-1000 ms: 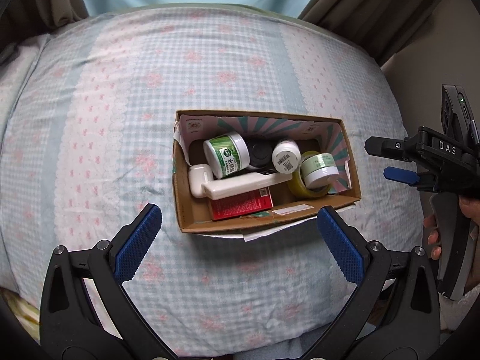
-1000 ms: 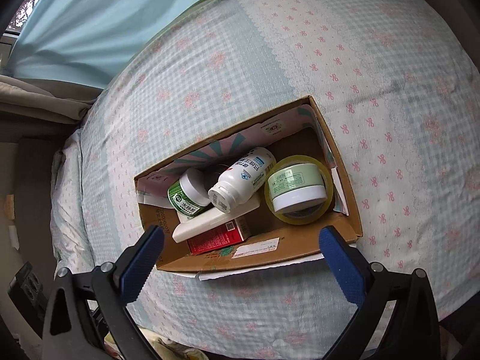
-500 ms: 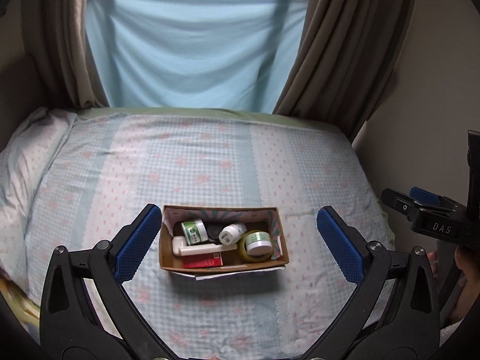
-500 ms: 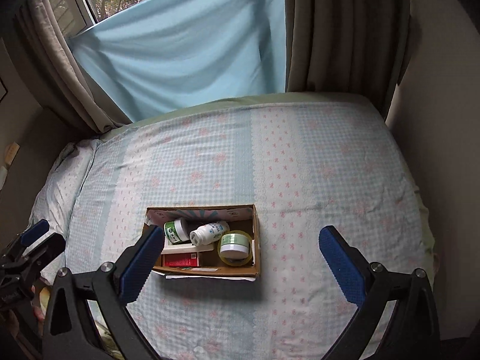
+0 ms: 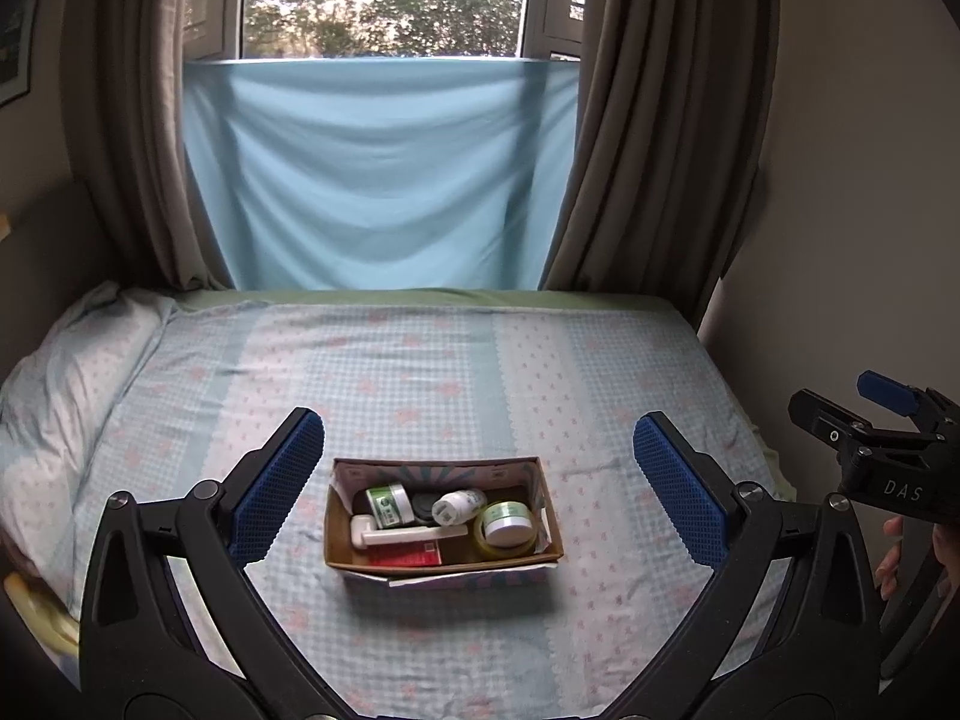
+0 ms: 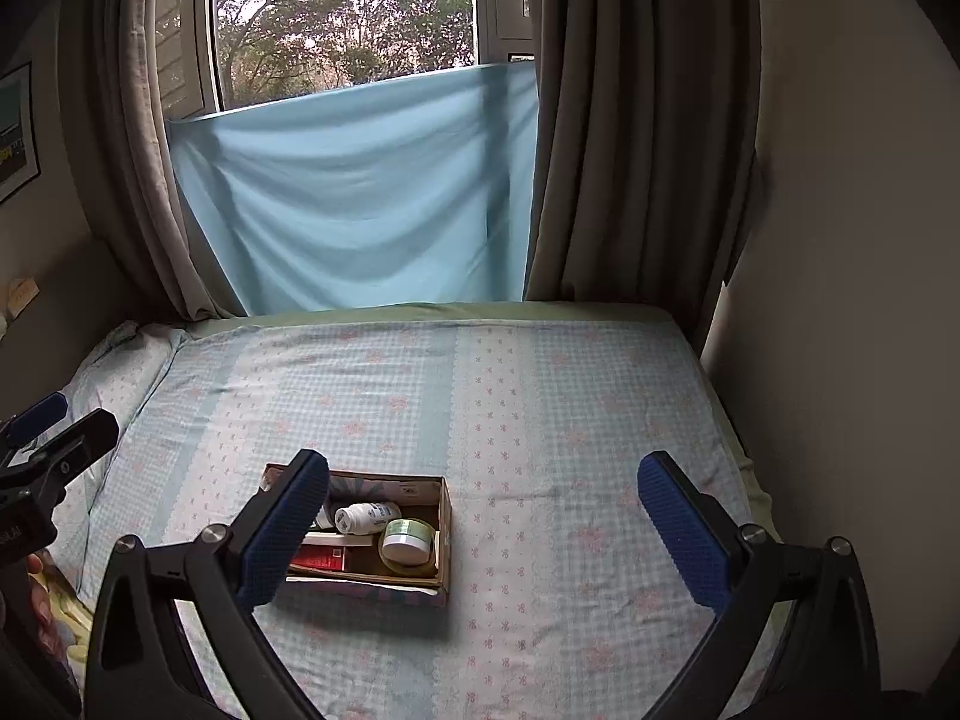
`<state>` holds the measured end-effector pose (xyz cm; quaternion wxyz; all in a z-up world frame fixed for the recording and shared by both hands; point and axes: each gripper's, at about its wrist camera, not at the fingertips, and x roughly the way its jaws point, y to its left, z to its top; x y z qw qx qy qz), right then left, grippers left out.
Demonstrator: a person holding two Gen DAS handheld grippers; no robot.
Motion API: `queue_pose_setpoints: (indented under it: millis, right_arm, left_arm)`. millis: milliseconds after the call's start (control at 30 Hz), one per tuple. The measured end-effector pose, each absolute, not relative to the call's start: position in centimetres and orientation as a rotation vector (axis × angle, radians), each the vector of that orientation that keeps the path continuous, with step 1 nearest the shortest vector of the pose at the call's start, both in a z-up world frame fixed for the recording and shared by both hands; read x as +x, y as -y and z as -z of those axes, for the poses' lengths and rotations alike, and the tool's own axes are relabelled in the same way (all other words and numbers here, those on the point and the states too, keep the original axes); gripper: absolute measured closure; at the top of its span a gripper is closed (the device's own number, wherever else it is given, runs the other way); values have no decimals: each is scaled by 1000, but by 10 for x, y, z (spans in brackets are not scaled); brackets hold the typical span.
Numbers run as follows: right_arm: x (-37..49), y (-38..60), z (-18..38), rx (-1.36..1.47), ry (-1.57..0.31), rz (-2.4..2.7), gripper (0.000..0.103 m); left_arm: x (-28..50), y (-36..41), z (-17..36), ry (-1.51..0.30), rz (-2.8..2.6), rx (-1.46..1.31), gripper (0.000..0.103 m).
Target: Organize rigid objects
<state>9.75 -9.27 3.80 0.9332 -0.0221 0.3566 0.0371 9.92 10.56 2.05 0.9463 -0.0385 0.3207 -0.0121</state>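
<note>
Both hand-held grippers, left [image 5: 480, 495] and right [image 6: 483, 522], are wide open and hold nothing, above the cardboard box [image 5: 444, 564] on the bed [image 5: 480, 372].

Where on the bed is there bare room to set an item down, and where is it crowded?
Bare sheet runs from the cardboard box back to the blue cloth, and right of the box toward the wall. The box is crowded: green-labelled jar, white bottle, tape roll, red packet. Both tools, left and right, are open and empty.
</note>
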Motion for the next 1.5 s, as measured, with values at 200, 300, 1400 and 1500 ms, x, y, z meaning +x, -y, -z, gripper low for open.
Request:
queue_pose_setpoints:
  millis: [200,300,1400,1500]
  right_arm:
    - [90,103,-43,-32,-713,-57,0]
    - [85,106,-45,-45,-699,-45,0]
    - [68,108,-56,-56,-642,-33,0]
    - [68,108,-57,-56,-638,-31,0]
  left_arm:
    - [97,-97,-19,-663,37,-65,0]
    - [95,-93,-18,-663,41,-61,0]
    - [79,-84,-22,-643,44,-59,0]
    - [78,-84,-22,-640,45,-59,0]
